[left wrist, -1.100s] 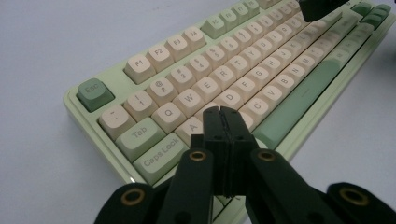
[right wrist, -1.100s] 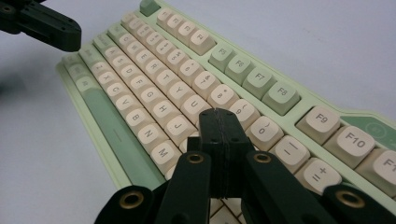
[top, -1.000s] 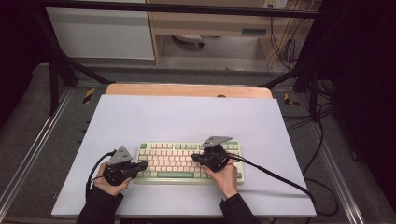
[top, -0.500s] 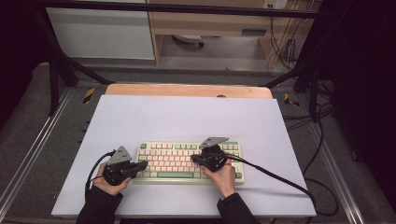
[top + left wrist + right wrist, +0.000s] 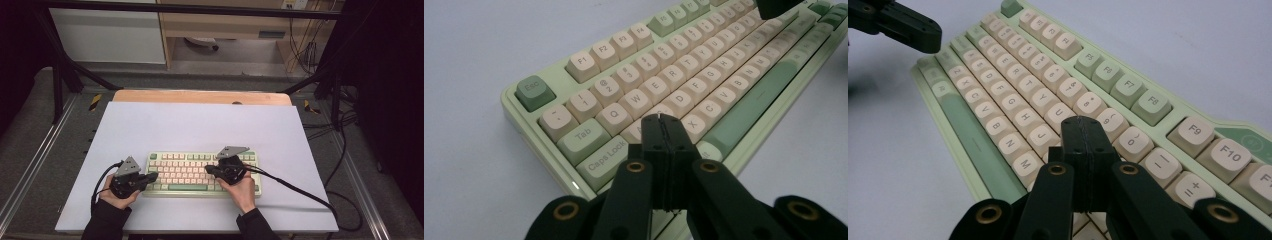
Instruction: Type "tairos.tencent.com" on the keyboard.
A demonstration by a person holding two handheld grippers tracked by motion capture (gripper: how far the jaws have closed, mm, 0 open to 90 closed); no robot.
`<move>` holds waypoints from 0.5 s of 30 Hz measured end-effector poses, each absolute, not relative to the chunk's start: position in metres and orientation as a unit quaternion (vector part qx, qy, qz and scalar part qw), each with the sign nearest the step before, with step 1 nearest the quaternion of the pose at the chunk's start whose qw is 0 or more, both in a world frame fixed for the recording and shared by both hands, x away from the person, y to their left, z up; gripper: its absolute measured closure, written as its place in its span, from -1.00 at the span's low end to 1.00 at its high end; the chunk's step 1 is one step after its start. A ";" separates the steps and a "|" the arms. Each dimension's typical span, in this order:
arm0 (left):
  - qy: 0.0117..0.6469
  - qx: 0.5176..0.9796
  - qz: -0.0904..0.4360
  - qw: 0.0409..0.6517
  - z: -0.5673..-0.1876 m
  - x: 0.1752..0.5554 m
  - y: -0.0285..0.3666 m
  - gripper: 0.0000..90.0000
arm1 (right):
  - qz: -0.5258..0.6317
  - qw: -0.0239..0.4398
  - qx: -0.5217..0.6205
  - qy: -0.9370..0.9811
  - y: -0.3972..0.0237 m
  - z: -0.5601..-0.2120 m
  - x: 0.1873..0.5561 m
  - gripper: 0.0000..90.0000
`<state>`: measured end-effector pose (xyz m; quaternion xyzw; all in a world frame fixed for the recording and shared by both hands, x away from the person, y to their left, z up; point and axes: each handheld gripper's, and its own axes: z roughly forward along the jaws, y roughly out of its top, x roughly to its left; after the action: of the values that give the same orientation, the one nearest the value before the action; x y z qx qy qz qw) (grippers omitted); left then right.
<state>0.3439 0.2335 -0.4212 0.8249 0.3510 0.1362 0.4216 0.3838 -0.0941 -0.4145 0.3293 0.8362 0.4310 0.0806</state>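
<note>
Two grippers: left gripper and right gripper, each held in a hand, both with jaws pressed together and nothing between them.
Keyboard position: keyboard lies flat on the near half of the table, between the two hands.
Left tip: closed point hangs over the left letter keys, near Caps Lock in the left gripper view; contact with a key cannot be told.
Right tip: closed point sits over the right-hand letters, near the J key in the right gripper view.
Step in hand, as judged: pressing single keys with the shut tips, as in typing.
Technique: come down straight on one cap's centre, press lightly, lift clear before moving sideways; a slanted approach would likely catch a neighbour.
Materials: keycaps are smooth, rounded, cream and sage-green plastic; the case is pale green with soft corners.
Jaws: matt black, blocky, meeting in a narrow blunt tip.
Table surface: plain, pale, matt sheet.
</note>
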 end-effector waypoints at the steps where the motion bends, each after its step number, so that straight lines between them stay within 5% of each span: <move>1: 0.351 0.825 0.136 0.422 -0.421 0.344 0.234 0.99 | 0.432 0.080 0.329 0.836 -0.094 -0.413 0.383 1.00; 15: 0.351 0.824 0.136 0.423 -0.421 0.344 0.234 0.99 | 0.442 0.075 0.315 0.837 -0.090 -0.408 0.374 1.00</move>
<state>0.3439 0.2338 -0.4213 0.8244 0.3509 0.1365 0.4225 0.3740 -0.0898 -0.4076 0.3151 0.8366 0.4417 0.0753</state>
